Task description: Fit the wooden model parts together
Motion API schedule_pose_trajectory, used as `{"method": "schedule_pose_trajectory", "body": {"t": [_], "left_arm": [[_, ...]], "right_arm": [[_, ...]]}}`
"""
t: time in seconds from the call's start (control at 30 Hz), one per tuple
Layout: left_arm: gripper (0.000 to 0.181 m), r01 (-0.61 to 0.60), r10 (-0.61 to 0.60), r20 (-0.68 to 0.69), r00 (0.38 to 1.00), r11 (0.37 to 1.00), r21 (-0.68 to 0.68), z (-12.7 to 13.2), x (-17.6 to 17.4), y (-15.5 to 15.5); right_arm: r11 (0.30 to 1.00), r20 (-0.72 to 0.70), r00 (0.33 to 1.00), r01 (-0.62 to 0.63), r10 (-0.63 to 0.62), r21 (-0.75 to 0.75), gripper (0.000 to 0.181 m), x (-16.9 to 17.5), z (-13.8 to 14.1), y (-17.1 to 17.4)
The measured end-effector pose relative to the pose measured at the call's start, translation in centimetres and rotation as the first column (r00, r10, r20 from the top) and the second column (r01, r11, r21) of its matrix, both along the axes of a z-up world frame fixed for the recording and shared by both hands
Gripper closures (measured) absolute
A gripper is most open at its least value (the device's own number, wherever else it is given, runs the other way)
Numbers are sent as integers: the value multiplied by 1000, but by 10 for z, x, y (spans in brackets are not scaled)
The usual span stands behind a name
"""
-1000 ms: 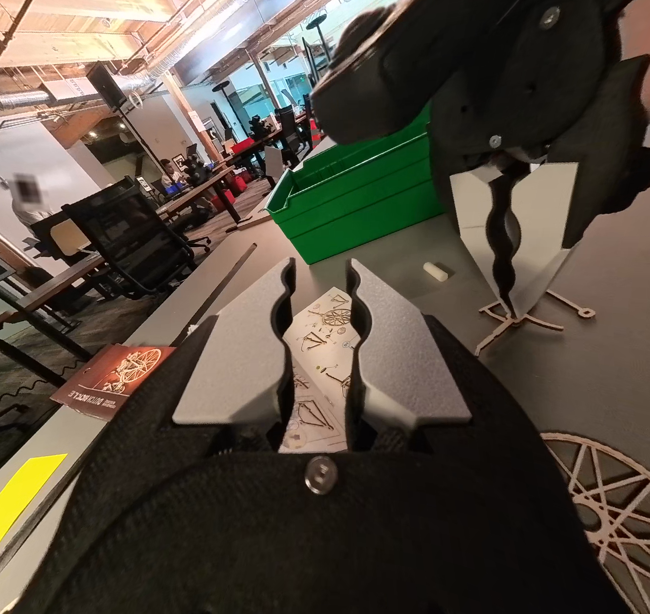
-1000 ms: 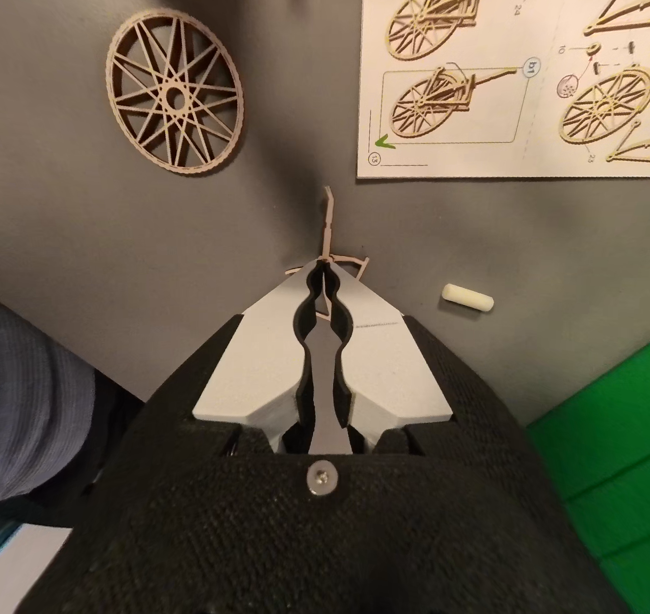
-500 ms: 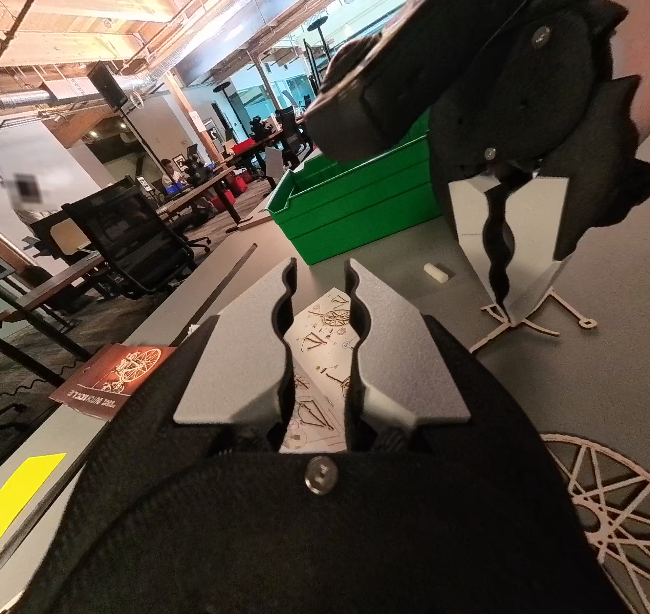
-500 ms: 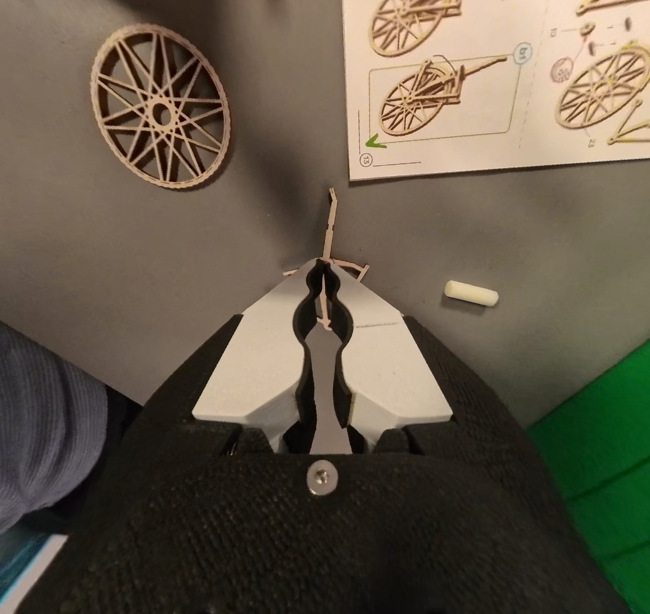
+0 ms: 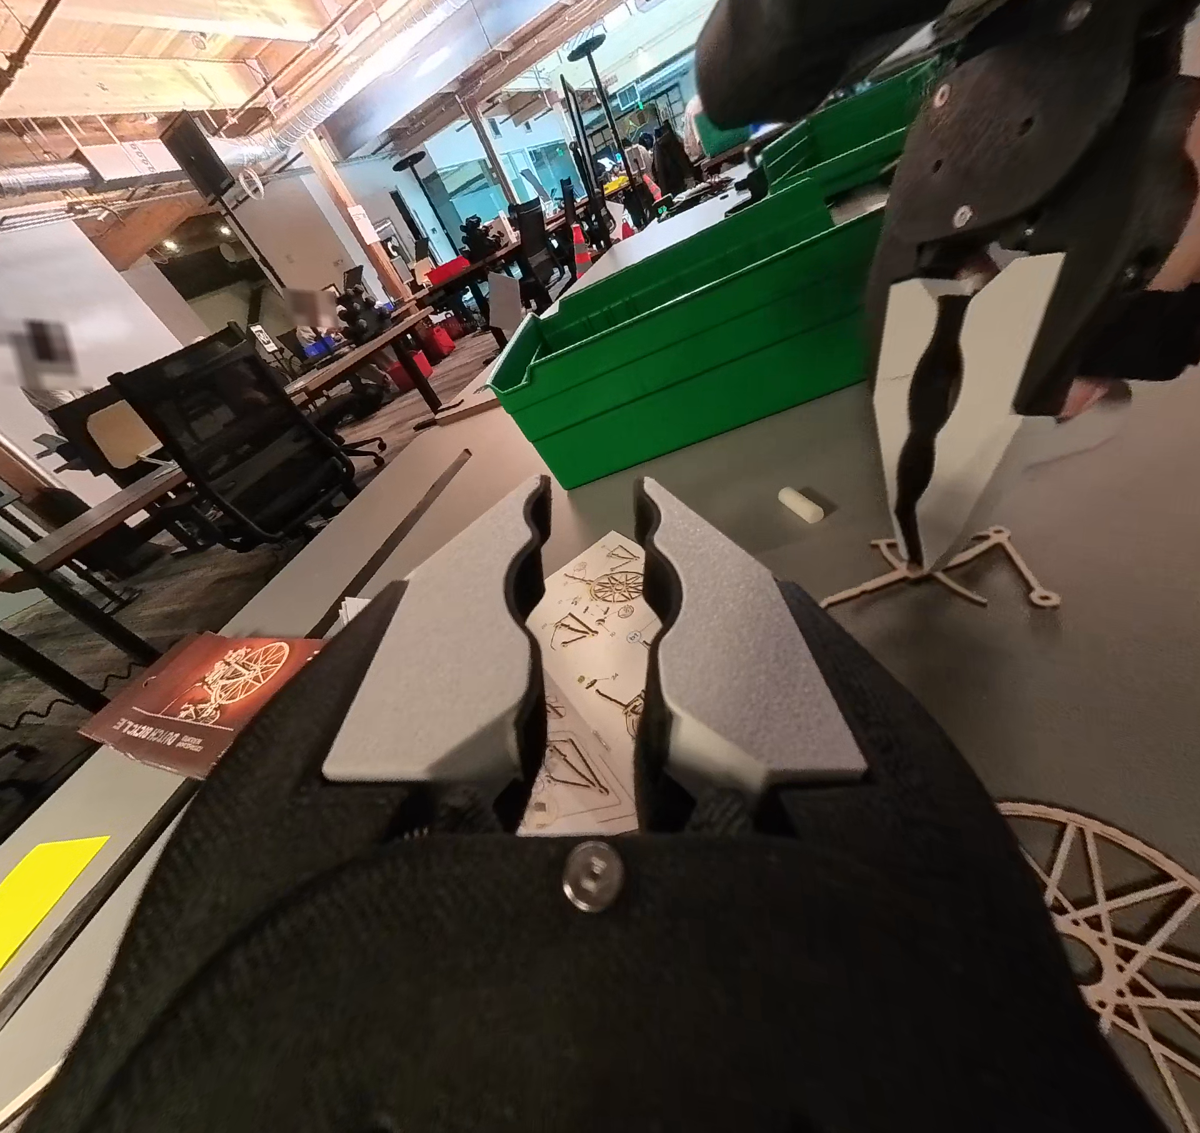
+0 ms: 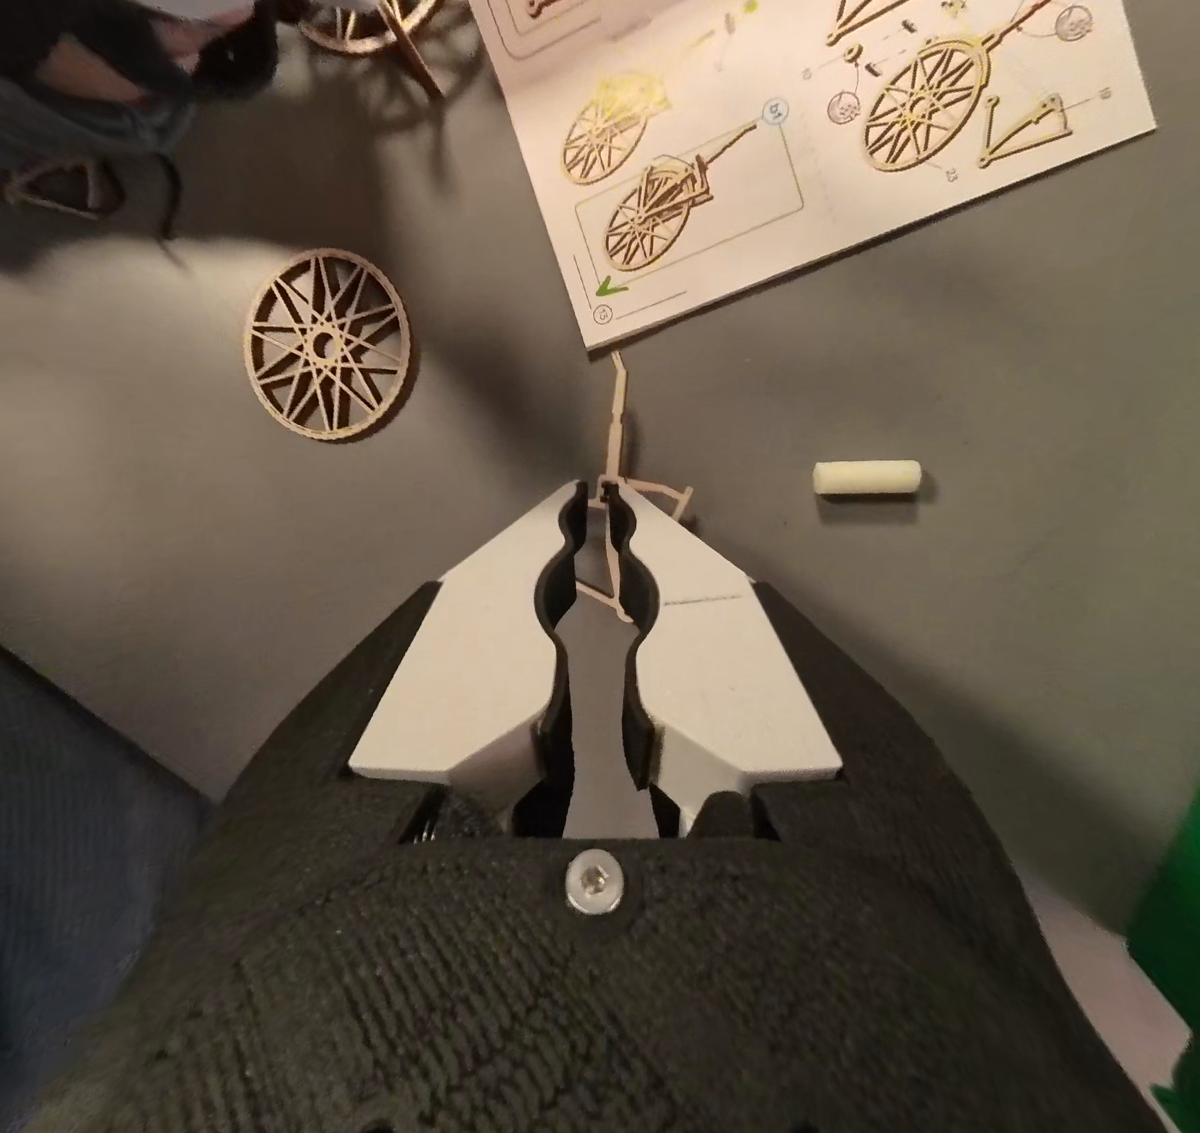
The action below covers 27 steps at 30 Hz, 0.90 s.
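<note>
My right gripper (image 6: pixel 597 493) is shut on a thin wooden frame part (image 6: pixel 615 417), pinched at its fingertips right at the grey table. In the left wrist view the right gripper (image 5: pixel 909 558) stands tips-down on the frame part (image 5: pixel 961 572). A wooden spoked wheel (image 6: pixel 328 345) lies flat to the left; it also shows in the left wrist view (image 5: pixel 1117 946). My left gripper (image 5: pixel 591 498) is open and empty, held low over the instruction sheet (image 5: pixel 597 621).
The instruction sheet (image 6: pixel 844 128) lies beyond the frame part, with a small white peg (image 6: pixel 867 477) to its right. Stacked green bins (image 5: pixel 682 374) stand behind. A second wheel assembly (image 6: pixel 389 11), a triangular part (image 6: pixel 58 193) and a blurred gloved hand (image 6: pixel 97 63) are far left. A brown card (image 5: pixel 201 699) lies at the left edge. It is some 11 cm from my right tips to the wooden spoked wheel (image 6: pixel 328 345).
My right gripper has tilted and drawn back from the table, so its view takes in more of the table; the frame part stays at its tips. My left gripper has not moved.
</note>
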<state>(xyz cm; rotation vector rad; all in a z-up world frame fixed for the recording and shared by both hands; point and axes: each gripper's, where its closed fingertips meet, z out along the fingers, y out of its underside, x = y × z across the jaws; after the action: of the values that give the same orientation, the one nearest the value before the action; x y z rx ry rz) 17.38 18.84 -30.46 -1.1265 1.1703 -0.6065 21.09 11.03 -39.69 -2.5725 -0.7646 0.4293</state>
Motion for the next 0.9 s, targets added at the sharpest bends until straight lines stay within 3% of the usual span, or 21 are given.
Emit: {"method": "schedule_pose_trajectory", "body": {"t": [0.2, 0.4, 0.63, 0.9], "left_arm": [[158, 2, -2, -7, 1000, 1000, 0, -2, 0, 0], [158, 4, -4, -13, 1000, 1000, 1, -3, 0, 0], [159, 7, -7, -23, 1000, 1000, 9, -4, 1, -2], [159, 10, -10, -22, 1000, 1000, 6, -5, 1, -2]], "right_arm": [[994, 114, 988, -105, 101, 33, 172, 4, -7, -7], [965, 303, 931, -243, 204, 96, 160, 13, -3, -9], [990, 198, 975, -119, 102, 80, 178, 11, -6, -4], [990, 242, 965, -124, 105, 63, 180, 15, -9, -1]]}}
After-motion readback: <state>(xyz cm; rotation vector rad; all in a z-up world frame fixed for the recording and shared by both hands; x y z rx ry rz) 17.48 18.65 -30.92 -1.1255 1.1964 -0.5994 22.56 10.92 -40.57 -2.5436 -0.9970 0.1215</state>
